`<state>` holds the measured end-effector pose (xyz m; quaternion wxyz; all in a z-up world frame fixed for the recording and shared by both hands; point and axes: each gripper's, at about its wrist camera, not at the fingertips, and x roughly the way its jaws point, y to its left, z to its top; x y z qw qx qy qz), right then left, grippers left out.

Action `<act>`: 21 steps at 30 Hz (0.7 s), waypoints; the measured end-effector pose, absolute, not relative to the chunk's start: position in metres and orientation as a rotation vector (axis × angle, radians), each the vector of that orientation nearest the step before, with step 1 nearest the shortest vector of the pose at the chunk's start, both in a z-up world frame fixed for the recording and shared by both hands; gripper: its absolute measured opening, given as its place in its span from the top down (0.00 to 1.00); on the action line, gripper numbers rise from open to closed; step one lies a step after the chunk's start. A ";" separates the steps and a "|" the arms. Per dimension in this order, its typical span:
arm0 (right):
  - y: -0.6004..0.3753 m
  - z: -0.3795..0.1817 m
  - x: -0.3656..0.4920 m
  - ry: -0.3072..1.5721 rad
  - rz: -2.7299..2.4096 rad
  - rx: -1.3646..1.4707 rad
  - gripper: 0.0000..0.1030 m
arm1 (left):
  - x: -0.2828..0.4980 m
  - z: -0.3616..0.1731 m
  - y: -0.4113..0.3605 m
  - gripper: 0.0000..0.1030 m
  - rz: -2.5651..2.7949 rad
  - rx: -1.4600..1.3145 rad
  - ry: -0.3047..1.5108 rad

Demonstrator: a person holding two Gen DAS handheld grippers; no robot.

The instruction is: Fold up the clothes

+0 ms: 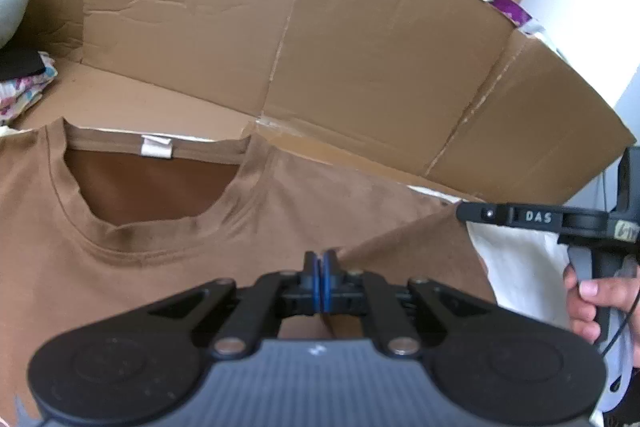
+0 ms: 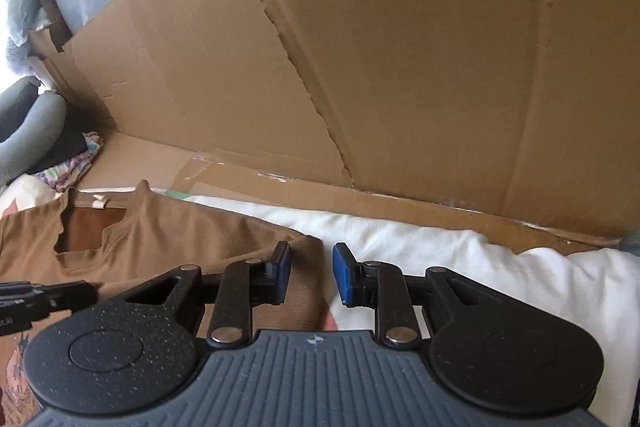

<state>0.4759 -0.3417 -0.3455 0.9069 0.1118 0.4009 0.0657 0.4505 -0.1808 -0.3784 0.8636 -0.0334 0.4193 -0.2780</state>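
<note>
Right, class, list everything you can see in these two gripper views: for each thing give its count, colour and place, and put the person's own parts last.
T-shirt: one, brown, lying flat with its neck opening towards the cardboard; its right sleeve area is folded over.
Neck label: one, white, inside the back of the collar.
Cardboard sheets: several panels, brown, standing behind and lying under the work area.
White cloth: one, white, spread beneath the shirt on its right.
Patterned clothes pile: one, multicoloured with a black item on top, far left.
Left gripper: one, black with blue pads, shut, over the shirt's fold.
Right gripper: one, black with blue pads, open, over the sleeve edge.
Hand: one, holding the right gripper's handle.
</note>
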 end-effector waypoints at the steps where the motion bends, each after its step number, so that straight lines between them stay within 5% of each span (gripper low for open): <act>1: -0.341 -0.348 0.479 0.839 0.134 0.225 0.71 | 0.451 -0.378 -0.182 0.98 -0.584 -0.068 0.881; 6: -0.334 -0.361 0.492 0.902 0.132 0.205 0.74 | 0.453 -0.382 -0.183 0.98 -0.585 -0.053 0.901; 8: -0.332 -0.361 0.492 0.900 0.139 0.187 0.88 | 0.455 -0.385 -0.183 0.98 -0.582 -0.053 0.913; 10: -0.330 -0.360 0.493 0.896 0.130 0.155 0.91 | 0.456 -0.388 -0.183 0.98 -0.578 -0.052 0.926; 21: -0.330 -0.355 0.500 0.944 0.147 0.095 0.90 | 0.465 -0.406 -0.182 0.94 -0.558 -0.052 0.998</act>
